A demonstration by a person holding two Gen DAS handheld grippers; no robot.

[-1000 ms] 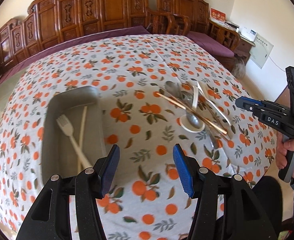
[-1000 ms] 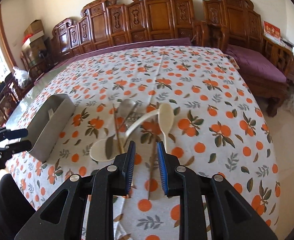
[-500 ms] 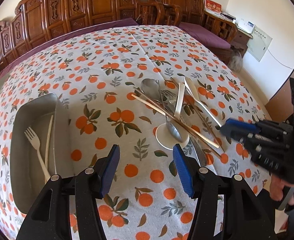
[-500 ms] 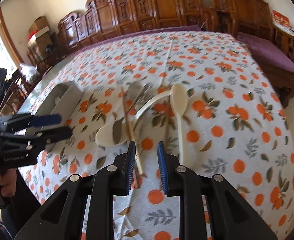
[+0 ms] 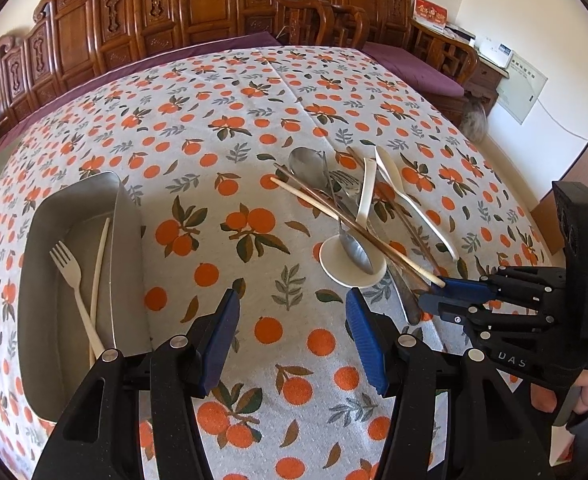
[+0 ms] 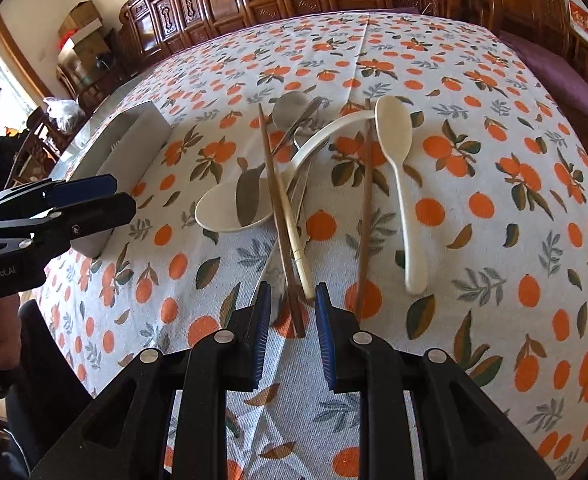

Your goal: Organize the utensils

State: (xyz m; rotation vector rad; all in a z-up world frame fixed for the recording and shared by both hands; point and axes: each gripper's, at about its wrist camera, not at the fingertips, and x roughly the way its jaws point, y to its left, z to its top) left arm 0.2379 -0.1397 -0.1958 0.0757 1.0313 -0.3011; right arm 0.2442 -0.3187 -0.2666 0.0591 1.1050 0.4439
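Note:
A pile of utensils lies on the orange-print tablecloth: brown and cream chopsticks [image 6: 282, 216], a white ladle spoon [image 6: 230, 210], a cream spoon [image 6: 402, 184] and metal spoons [image 5: 308, 162]. My right gripper [image 6: 292, 300] is open, its fingers either side of the near ends of the chopsticks; it also shows in the left wrist view [image 5: 450, 294]. My left gripper [image 5: 292, 322] is open and empty above the cloth, between the pile and a grey metal tray [image 5: 42, 240]. The tray holds a cream fork [image 5: 72, 276] and one cream chopstick [image 5: 99, 264].
Carved wooden chairs [image 5: 198, 4] line the far side of the table. The table's right edge [image 5: 534, 220] drops to the floor. The left gripper [image 6: 54, 204] shows at the left of the right wrist view, near the tray [image 6: 134, 136].
My right gripper has moved forward and down onto the near ends of the chopsticks. My left gripper has drawn back and turned from the tray toward the pile.

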